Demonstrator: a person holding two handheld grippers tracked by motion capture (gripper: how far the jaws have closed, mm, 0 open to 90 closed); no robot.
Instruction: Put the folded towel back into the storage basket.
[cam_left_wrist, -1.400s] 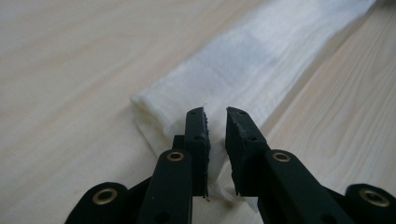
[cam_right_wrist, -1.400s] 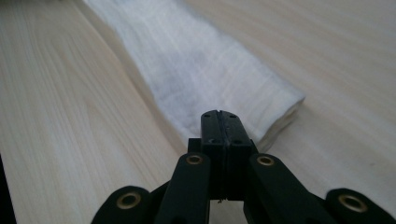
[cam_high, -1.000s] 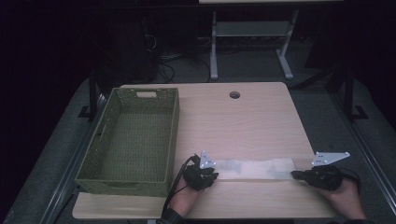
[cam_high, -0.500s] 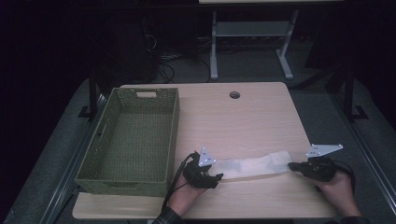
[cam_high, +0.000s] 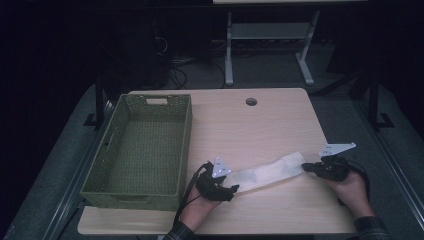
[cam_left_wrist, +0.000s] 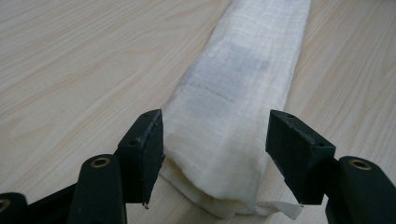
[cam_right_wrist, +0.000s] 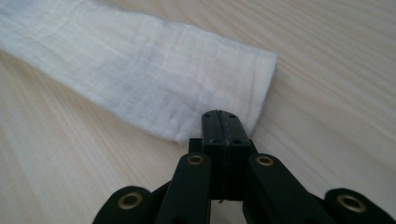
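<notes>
Cloth (cam_left_wrist: 233, 112) — clear of open fingers (cam_left_wrist: 147, 149)

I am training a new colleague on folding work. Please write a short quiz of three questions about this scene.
1. True or false: the left tongs are clamped on the long folded white cloth strip.
2. Which tongs stand shut at the cloth's end: A left, B right?
3. Fill in: the woven green rectangular basket on the pale wooden table lies to the ____ of the cloth in the high view.

Key
1. False: the jaws have just been opening, and the cloth lies between them unpressed.
2. B: the right tongs are shut at the cloth's corner.
3. Left.
</notes>
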